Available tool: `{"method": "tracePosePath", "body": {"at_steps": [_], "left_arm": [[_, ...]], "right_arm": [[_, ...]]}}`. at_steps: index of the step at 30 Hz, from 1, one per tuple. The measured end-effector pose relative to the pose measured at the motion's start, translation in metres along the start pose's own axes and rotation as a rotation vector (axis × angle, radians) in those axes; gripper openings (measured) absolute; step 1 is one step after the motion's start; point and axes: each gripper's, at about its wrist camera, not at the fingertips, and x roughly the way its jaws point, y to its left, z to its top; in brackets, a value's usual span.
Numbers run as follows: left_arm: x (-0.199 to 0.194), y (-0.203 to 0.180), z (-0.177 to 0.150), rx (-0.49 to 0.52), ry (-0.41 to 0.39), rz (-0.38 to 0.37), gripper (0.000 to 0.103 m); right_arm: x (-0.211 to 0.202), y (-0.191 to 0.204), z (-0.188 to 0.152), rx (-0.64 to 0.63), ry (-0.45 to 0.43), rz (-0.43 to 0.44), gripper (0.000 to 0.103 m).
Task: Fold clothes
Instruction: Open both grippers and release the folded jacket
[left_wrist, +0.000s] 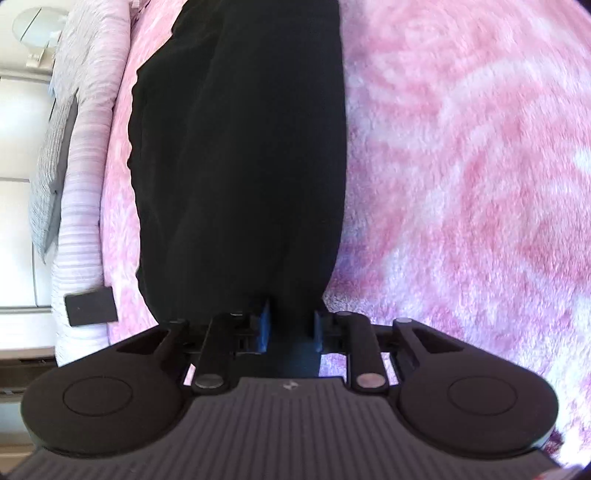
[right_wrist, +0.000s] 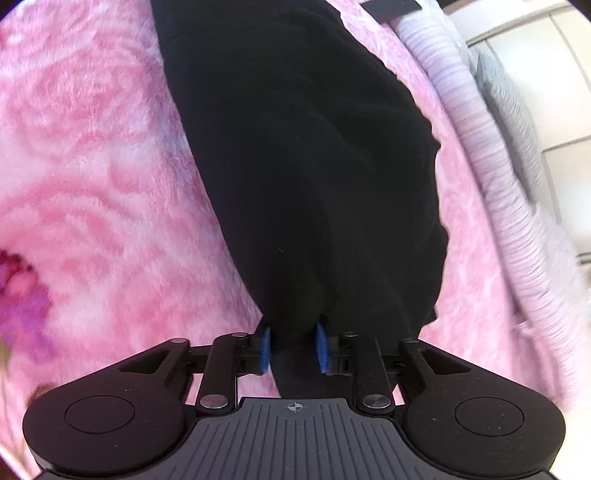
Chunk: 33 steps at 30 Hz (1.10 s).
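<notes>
On the left, the left gripper (left_wrist: 290, 325) has its blue fingers (left_wrist: 263, 325) closed on an edge of the black garment (left_wrist: 240, 147), which stretches away over a fluffy pink blanket (left_wrist: 461, 166) on the bed. A small black card (left_wrist: 90, 304) lies at the blanket's edge. On the right, the right gripper (right_wrist: 293, 349) likewise pinches the black garment (right_wrist: 314, 147) between its fingers (right_wrist: 266, 349), over the same pink blanket (right_wrist: 92, 166).
</notes>
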Motion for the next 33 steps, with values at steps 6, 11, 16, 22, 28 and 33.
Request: {"method": "tracePosePath", "body": {"at_steps": [6, 11, 16, 22, 28, 33], "left_arm": [[-0.025, 0.001, 0.024, -0.045, -0.034, -0.081, 0.007], [-0.065, -0.006, 0.060, -0.084, -0.101, -0.167, 0.007], [-0.105, -0.014, 0.096, -0.122, -0.169, -0.252, 0.007], [-0.126, -0.019, 0.092, -0.174, -0.215, -0.341, 0.015], [-0.141, -0.010, 0.063, -0.179, -0.257, -0.342, 0.042], [-0.109, 0.008, 0.019, 0.055, -0.253, -0.126, 0.044]], "right_arm": [[0.012, -0.005, -0.015, 0.014, -0.043, 0.012, 0.019], [-0.005, -0.040, -0.047, 0.043, -0.013, 0.034, 0.014], [-0.018, -0.066, -0.106, 0.035, 0.072, 0.015, 0.015], [-0.026, -0.055, -0.157, 0.081, 0.212, 0.008, 0.015], [-0.070, -0.033, -0.134, 0.262, 0.238, -0.028, 0.051], [-0.109, -0.008, -0.061, 0.420, 0.164, 0.009, 0.052]]}}
